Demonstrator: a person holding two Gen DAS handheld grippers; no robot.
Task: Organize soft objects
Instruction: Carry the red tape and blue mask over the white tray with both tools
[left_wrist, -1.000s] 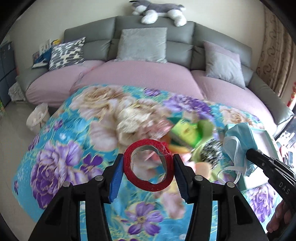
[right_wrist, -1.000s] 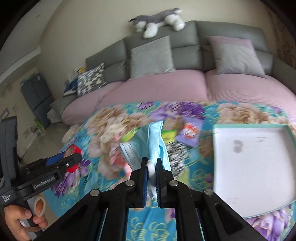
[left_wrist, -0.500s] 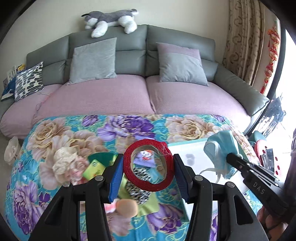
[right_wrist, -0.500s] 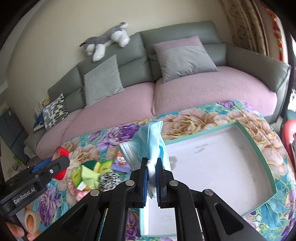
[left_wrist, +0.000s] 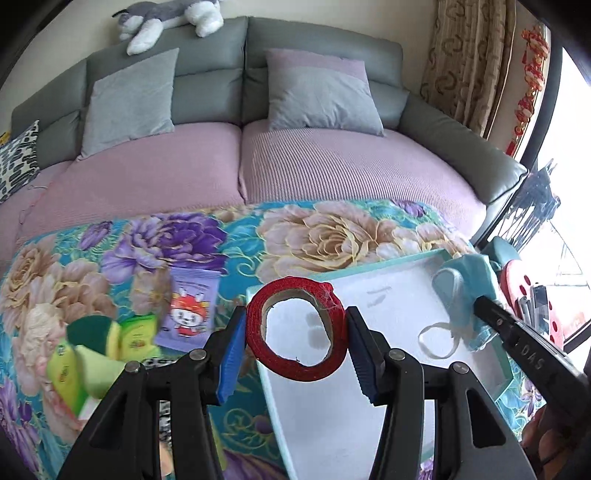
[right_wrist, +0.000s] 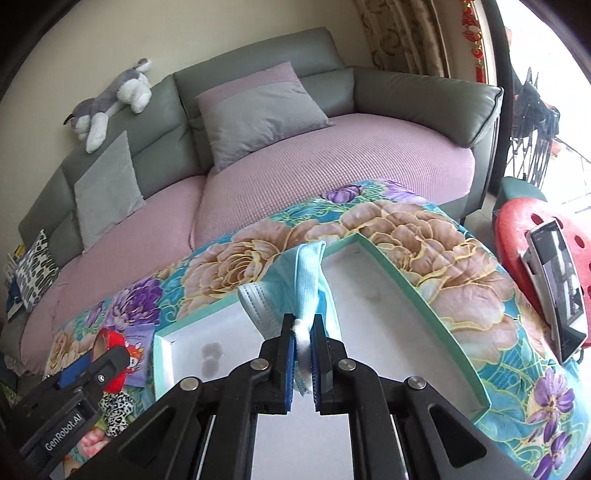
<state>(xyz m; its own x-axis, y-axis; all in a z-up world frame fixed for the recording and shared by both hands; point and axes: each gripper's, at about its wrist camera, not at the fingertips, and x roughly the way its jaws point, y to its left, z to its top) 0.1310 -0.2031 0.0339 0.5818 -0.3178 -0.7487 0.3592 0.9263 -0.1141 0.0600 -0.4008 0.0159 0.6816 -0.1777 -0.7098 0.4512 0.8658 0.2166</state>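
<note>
- Left gripper (left_wrist: 297, 338) clamps a red tape roll (left_wrist: 295, 332) at centre frame, its blue pads (left_wrist: 232, 354) pressing both sides, over the white tray (left_wrist: 399, 295).
- Right gripper (right_wrist: 303, 363) pinches a blue face mask (right_wrist: 303, 280) (white stuff, possibly cotton, between the pads) above the tray's upper-left part.
- Green sponges (left_wrist: 92, 354) lie lower left on the floral cloth (left_wrist: 325, 232).

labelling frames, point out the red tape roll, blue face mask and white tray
red tape roll (left_wrist: 255, 332), left wrist view, left rim
blue face mask (right_wrist: 308, 273), right wrist view, folded middle
white tray (right_wrist: 424, 291), right wrist view, teal wall

red tape roll (left_wrist: 297, 332), upright; blue mask (right_wrist: 303, 280), hanging
</note>
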